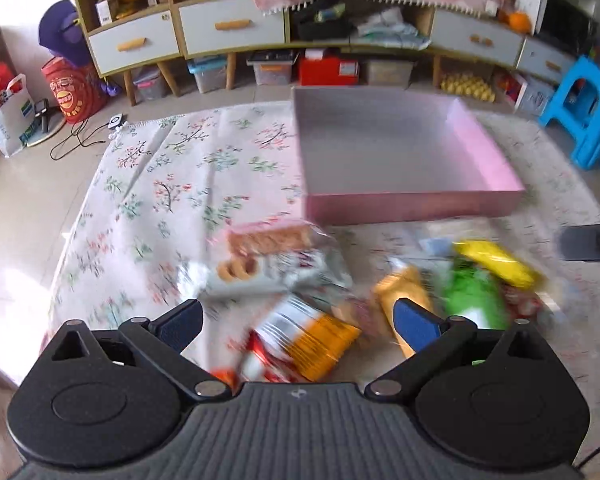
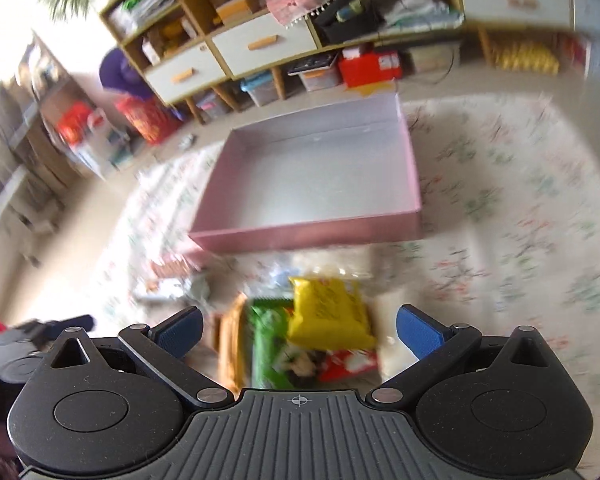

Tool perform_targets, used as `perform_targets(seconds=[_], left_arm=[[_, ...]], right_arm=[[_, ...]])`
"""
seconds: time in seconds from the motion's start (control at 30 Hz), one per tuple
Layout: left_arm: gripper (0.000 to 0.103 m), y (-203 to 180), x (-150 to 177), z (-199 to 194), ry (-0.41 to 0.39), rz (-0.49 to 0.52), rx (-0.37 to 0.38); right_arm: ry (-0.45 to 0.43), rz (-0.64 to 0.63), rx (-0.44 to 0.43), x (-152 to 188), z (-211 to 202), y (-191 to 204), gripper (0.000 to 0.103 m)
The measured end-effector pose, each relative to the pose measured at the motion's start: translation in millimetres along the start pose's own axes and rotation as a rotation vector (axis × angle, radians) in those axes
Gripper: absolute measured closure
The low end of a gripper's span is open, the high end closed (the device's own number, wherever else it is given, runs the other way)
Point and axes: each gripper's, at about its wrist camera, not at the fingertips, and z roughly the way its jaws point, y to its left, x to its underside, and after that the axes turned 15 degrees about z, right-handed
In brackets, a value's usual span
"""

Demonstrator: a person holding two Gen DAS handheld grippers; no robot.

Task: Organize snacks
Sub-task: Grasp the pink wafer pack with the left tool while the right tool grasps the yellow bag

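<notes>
A pile of snack packets lies on the floral cloth [image 1: 172, 184] in front of an empty pink box [image 1: 408, 200]. In the left wrist view I see a biscuit packet [image 1: 268, 256], an orange and silver packet [image 1: 312, 340], a tan packet [image 1: 404, 292], a green packet [image 1: 472, 296] and a yellow packet [image 1: 496, 260]. My left gripper [image 1: 296, 324] is open above the orange packet. My right gripper [image 2: 300, 330] is open above the yellow packet [image 2: 328, 312] and the green packet [image 2: 268, 344]. The pink box [image 2: 308, 232] lies just beyond. Both views are blurred.
A low cabinet with white drawers [image 1: 228, 28] and storage bins beneath runs along the back wall. A blue plastic stool [image 1: 584, 112] stands at the right. Red bags [image 1: 76, 92] and cables lie on the floor at the left. The other gripper shows at the right edge [image 1: 592, 244].
</notes>
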Motion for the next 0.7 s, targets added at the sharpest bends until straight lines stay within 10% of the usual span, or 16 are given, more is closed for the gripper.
perform_targets(seconds=[0.23,0.7], left_arm=[[0.017,34.0,-8.1,43.7,-0.04,0.127,0.109],[0.02,50.4,-0.9,66.0,-0.012,0.206,0.352]], right_arm=[[0.082,0.124,-0.128,-22.1,20.1,-22.9,0.006],[0.14,0.088,-0.073,-28.2,40.8,-29.0,0.028]])
